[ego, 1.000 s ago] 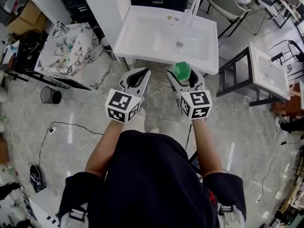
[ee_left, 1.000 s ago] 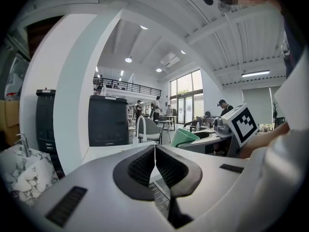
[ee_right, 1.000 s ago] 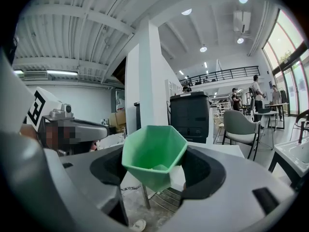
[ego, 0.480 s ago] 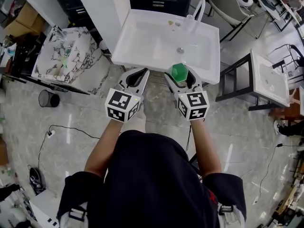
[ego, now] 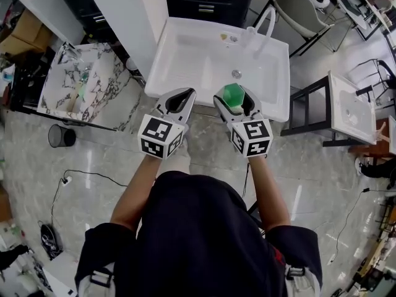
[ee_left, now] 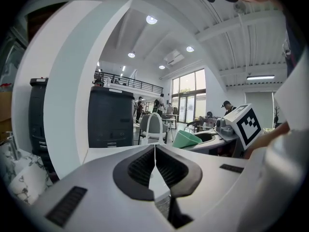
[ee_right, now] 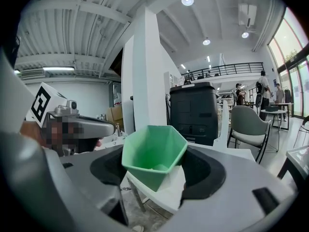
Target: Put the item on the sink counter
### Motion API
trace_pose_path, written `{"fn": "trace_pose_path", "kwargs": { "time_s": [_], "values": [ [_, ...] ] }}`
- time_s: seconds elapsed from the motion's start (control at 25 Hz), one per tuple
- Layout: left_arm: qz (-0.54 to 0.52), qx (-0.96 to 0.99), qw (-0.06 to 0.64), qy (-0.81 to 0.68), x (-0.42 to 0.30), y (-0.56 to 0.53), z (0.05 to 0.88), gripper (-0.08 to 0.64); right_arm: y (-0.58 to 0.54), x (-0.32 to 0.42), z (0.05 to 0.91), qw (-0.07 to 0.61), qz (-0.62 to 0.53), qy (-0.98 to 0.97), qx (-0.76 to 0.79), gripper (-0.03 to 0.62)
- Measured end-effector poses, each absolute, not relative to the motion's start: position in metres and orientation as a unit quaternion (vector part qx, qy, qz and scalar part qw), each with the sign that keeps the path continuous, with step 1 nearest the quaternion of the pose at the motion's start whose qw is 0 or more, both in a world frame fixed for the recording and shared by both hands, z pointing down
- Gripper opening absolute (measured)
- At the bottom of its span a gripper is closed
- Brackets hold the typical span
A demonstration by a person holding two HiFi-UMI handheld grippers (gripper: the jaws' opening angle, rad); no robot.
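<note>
At near rim of sink (ego: 198,54), cup (ego: 233,93) is sitting btwn jaws of right gripper (ego: 234,99); left gripper (ego: 179,99) is hanging just left of it. Faucet (ego: 263,21) is standing at sink's far-right rim. Second counter (ego: 80,73) is lying left of sink, side table (ego: 349,101) to its right.

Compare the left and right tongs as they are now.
The left tongs are shut with tips meeting; the right tongs are held apart by a green cup. The left tongs carry nothing; the right tongs carry the cup. Both bear marker cubes and point toward the white sink.
</note>
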State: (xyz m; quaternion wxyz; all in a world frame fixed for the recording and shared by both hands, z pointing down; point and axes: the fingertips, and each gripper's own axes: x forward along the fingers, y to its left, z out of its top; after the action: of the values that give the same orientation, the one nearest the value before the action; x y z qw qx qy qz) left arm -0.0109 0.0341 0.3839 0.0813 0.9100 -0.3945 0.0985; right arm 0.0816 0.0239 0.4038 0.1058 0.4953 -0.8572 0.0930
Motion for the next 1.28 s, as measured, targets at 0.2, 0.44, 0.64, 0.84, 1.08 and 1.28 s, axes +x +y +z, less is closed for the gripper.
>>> {"fn": "trace_pose_path", "kwargs": {
  "time_s": [0.2, 0.44, 0.64, 0.84, 1.08, 1.28],
  "values": [
    [0.101, 0.911, 0.087, -0.391, -0.022, 0.001, 0.383, 0.017, -0.009, 0.072, 0.404, 0.108, 0.100, -0.855, 0.497, 0.336],
    [0.103, 0.914, 0.095, -0.381, -0.036, -0.042, 0.384, 0.017, -0.052, 0.056, 0.405, 0.109, 0.110, -0.850, 0.503, 0.336],
    [0.103, 0.917, 0.100, -0.372, -0.045, -0.075, 0.387, 0.017, -0.085, 0.047, 0.408, 0.112, 0.116, -0.845, 0.510, 0.336],
    [0.102, 0.919, 0.103, -0.368, -0.055, -0.102, 0.388, 0.017, -0.111, 0.041, 0.413, 0.113, 0.125, -0.841, 0.515, 0.336],
    [0.101, 0.920, 0.115, -0.361, -0.065, -0.127, 0.392, 0.017, -0.136, 0.033, 0.414, 0.114, 0.129, -0.834, 0.524, 0.336],
    [0.103, 0.924, 0.118, -0.350, -0.070, -0.138, 0.395, 0.017, -0.150, 0.028, 0.414, 0.112, 0.133, -0.829, 0.531, 0.336]
  ]
}}
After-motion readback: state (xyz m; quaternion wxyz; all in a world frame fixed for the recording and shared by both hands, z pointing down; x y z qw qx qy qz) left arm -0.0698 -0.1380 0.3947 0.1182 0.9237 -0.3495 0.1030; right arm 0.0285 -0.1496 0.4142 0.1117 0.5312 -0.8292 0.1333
